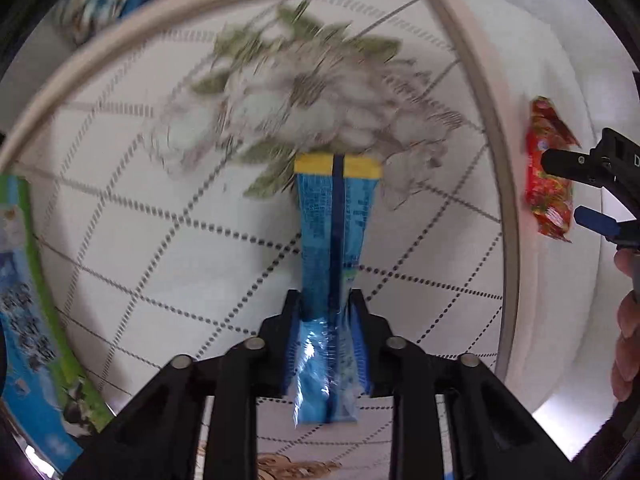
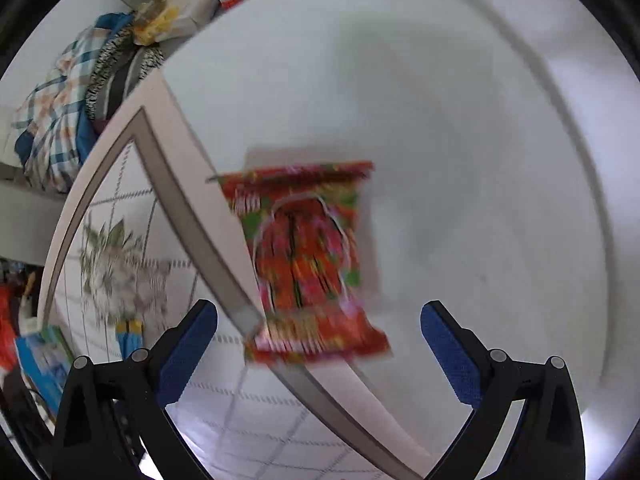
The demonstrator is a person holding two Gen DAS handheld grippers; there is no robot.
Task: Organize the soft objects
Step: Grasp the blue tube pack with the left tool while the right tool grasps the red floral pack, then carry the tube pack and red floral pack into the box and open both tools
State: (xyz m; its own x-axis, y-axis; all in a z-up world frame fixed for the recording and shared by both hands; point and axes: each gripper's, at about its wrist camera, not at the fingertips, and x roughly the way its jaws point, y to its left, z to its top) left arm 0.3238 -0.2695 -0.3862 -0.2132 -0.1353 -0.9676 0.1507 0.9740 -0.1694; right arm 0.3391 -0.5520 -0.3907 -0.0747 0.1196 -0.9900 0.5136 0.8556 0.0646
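My left gripper [image 1: 325, 308] is shut on a long blue snack packet [image 1: 334, 240] with a yellow end, held above the white patterned tabletop [image 1: 132, 248]. The same blue packet [image 2: 129, 336] shows small at the lower left of the right wrist view. A red and green snack packet [image 2: 308, 260] lies on the plain white surface beside the table's beige border [image 2: 192, 216], its lower end over the border. My right gripper [image 2: 320, 340] hangs over it, open wide, with the packet's lower end between its fingers and no pad touching it. From the left wrist that red packet [image 1: 550, 172] and the right gripper [image 1: 576, 188] show at the right edge.
A blue and green box [image 1: 28, 304] lies at the table's left edge. Checked cloth and other fabric [image 2: 60, 116] are heaped beyond the table's far corner, with bags and cartons [image 2: 176, 4] behind. A person's hand [image 1: 628, 320] shows at the right.
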